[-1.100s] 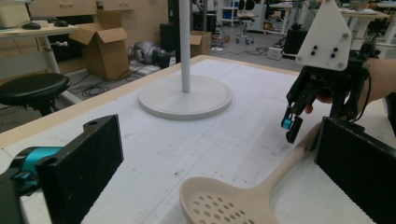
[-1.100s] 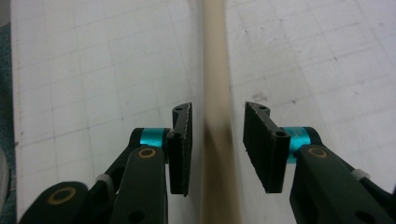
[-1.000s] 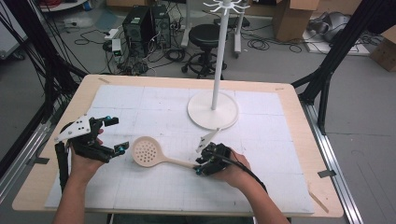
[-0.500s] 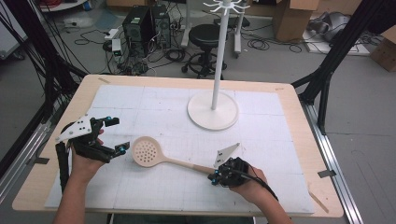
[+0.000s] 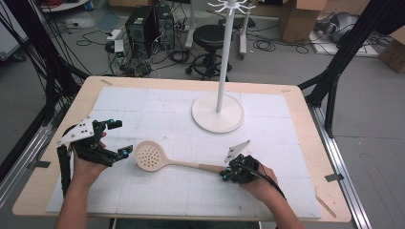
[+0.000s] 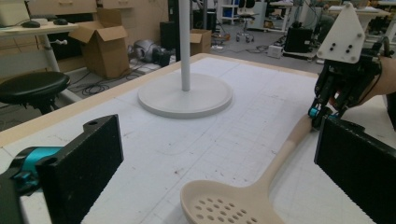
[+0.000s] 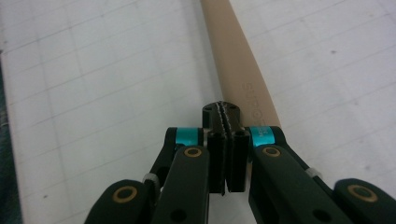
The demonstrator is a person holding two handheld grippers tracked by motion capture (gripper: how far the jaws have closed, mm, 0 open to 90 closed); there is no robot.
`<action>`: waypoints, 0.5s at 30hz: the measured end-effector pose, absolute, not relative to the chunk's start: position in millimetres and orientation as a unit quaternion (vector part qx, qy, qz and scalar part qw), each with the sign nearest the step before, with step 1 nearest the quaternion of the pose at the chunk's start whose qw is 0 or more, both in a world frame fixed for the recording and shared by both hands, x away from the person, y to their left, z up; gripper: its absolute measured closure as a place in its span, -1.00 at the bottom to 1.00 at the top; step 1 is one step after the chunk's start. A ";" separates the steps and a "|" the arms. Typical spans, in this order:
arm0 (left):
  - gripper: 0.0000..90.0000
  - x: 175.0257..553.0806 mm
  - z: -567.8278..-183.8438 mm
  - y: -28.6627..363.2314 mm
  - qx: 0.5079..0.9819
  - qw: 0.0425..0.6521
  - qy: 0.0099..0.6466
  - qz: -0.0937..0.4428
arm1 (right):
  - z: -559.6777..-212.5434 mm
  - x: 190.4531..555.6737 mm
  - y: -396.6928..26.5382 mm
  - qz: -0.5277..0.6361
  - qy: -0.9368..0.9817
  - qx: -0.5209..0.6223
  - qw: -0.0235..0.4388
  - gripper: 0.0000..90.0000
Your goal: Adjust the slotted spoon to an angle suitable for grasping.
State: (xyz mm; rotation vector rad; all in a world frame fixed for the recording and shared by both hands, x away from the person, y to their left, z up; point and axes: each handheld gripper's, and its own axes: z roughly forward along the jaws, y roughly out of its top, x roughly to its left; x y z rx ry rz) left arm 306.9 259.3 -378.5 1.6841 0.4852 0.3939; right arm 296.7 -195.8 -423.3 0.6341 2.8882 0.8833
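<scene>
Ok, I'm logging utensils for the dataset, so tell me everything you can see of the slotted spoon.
The slotted spoon is beige, plastic-looking, with a round shallow bowl pierced by many small holes and a long tapering handle bearing embossed lettering. It lies flat on the white gridded mat, bowl toward the left gripper, whose jaws stand open around it. The right gripper, jaws pressed together, sits at the handle's end.

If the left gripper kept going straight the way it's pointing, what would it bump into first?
Probably the slotted spoon: its bowl lies on the mat just ahead, between the left gripper's open jaws. Going level rather than downward, it might pass over the bowl toward the right gripper; depth is hard to judge.
</scene>
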 end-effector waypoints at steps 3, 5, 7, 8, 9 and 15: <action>-0.96 307.0 -378.6 259.3 0.733 0.623 0.212 0.172 | -423.4 301.1 -195.8 0.285 0.935 0.210 0.029 1.00; -0.96 307.0 -378.6 259.5 0.733 0.623 0.211 0.171 | -423.6 304.0 -196.7 0.286 0.934 0.212 0.028 1.00; -0.96 307.2 -378.6 259.6 0.733 0.624 0.211 0.171 | -423.4 304.8 -196.7 0.286 0.934 0.212 0.027 1.00; -0.96 307.2 -378.6 259.7 0.733 0.623 0.211 0.171 | -423.1 304.6 -196.3 0.284 0.935 0.212 0.027 1.00; -0.96 307.2 -378.7 259.7 0.733 0.624 0.212 0.170 | -422.9 304.6 -196.1 0.283 0.935 0.212 0.028 0.99; -0.96 307.2 -378.5 259.8 0.733 0.624 0.212 0.171 | -412.2 303.1 -190.6 0.308 0.928 0.206 0.033 0.62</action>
